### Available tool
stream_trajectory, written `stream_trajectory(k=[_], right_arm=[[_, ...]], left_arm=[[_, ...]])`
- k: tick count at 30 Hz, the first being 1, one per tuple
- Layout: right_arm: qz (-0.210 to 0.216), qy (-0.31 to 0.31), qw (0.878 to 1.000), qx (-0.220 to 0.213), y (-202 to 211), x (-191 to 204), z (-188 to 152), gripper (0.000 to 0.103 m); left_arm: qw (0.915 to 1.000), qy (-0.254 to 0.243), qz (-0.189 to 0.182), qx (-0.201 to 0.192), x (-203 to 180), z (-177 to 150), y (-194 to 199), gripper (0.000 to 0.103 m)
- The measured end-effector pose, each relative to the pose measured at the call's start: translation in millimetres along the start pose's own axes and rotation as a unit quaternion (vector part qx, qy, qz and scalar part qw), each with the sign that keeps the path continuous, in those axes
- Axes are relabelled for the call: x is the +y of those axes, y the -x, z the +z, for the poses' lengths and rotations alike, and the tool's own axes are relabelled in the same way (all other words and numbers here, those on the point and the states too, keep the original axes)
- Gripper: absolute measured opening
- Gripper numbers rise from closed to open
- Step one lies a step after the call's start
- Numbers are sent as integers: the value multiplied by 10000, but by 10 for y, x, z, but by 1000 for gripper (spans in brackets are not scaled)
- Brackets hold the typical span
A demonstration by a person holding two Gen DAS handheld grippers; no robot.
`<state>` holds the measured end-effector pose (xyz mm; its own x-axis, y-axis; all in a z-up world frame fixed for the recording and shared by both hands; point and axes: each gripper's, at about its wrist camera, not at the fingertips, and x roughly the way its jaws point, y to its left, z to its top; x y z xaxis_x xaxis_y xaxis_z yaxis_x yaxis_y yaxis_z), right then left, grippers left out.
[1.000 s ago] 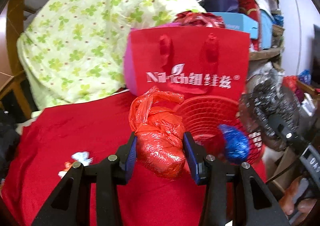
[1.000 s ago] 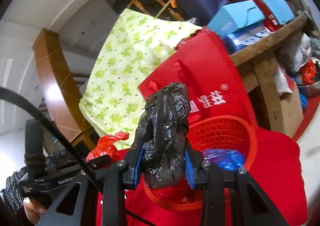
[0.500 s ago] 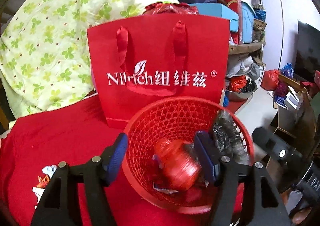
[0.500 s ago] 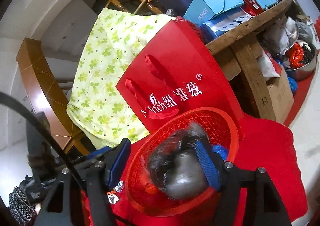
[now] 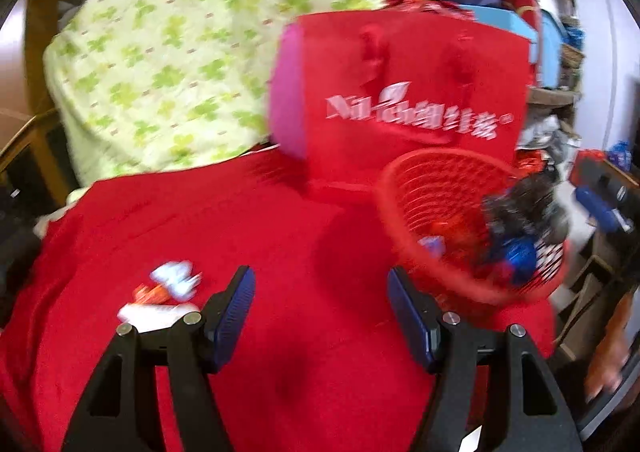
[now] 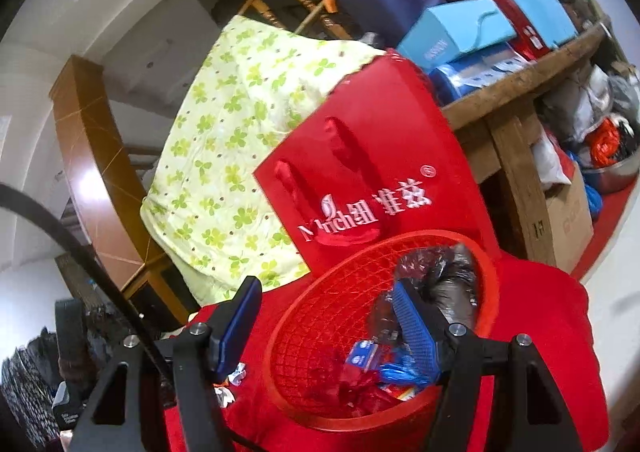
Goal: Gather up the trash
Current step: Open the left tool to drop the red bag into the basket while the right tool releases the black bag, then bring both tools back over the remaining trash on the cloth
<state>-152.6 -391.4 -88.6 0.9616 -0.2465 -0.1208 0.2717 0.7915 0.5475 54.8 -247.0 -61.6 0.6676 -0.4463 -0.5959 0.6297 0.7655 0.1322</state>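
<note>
A red mesh basket (image 5: 404, 188) (image 6: 490, 284) stands on the red cloth (image 5: 248, 220). Inside it lie a black plastic bag (image 6: 452, 284) (image 5: 524, 208), a blue wrapper (image 6: 400, 370) (image 5: 516, 256) and a red bag (image 6: 356, 380). My left gripper (image 5: 320, 308) is open and empty over the red cloth, left of the basket. Small wrappers (image 5: 164, 292), white, orange and pale blue, lie on the cloth just left of its left finger. My right gripper (image 6: 324, 324) is open and empty above the basket's near rim, its right finger over the inside.
A red paper gift bag (image 5: 412, 92) (image 6: 360, 172) stands behind the basket. A green clover-print quilt (image 5: 180, 52) (image 6: 232, 148) is draped behind the cloth. A wooden shelf (image 6: 520, 80) with boxes is at the right. The other gripper (image 5: 604, 200) shows at the right edge.
Both grippers have opened and let go: the red bag and the black bag dropped into the basket. The left gripper then swung left and down over the cloth, toward the small wrappers.
</note>
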Motion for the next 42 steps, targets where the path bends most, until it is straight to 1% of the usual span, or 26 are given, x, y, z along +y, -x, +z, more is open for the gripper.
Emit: stream_trajectory(k=[3,5,8,11,14,18,23,27,33,37,39,42], right_arm=[[157,263,9995,-12,-43,192,-56,72],[272,525,9982,36,-96,360,-125,72],[557,846,9947,191,-193,606,-245,72],[805,1030,9906,408,-310,813,-376,72],[883,1253,9860,659,-450,997,-520,72],[944,1470,9801,948,-623,1166,-690,72],[948,1703,9728,1254,-789,1318,-872,72],[951,1850,9672,1460,-910,1438,-1020,72],[1078,1834,9601,1813,-1111,1564,-1165,72],[1230,1801,9498,2241,-1386,1684,-1294,72],[1336,1787,9419,2510,-1566,1750,-1372,71],[1470,1932,9293,2784,-1795,1863,-1507,70]], left_arm=[[9989,224,376,148,372,-261,88,69],[9964,459,664,260,675,-451,169,69],[9913,746,1016,370,1019,-679,257,69],[9851,1034,1287,489,1326,-913,339,69],[9801,1241,1439,579,1505,-1099,363,69],[9760,1465,1484,626,1657,-1255,383,69],[9742,1570,1510,590,1789,-1376,385,69],[9720,1717,1460,663,1884,-1489,350,69],[9673,1957,1431,741,2052,-1644,301,69],[9648,2084,1402,784,2150,-1736,261,69],[9636,2138,1389,808,2204,-1783,247,69],[9615,2202,1411,837,2282,-1848,219,69]])
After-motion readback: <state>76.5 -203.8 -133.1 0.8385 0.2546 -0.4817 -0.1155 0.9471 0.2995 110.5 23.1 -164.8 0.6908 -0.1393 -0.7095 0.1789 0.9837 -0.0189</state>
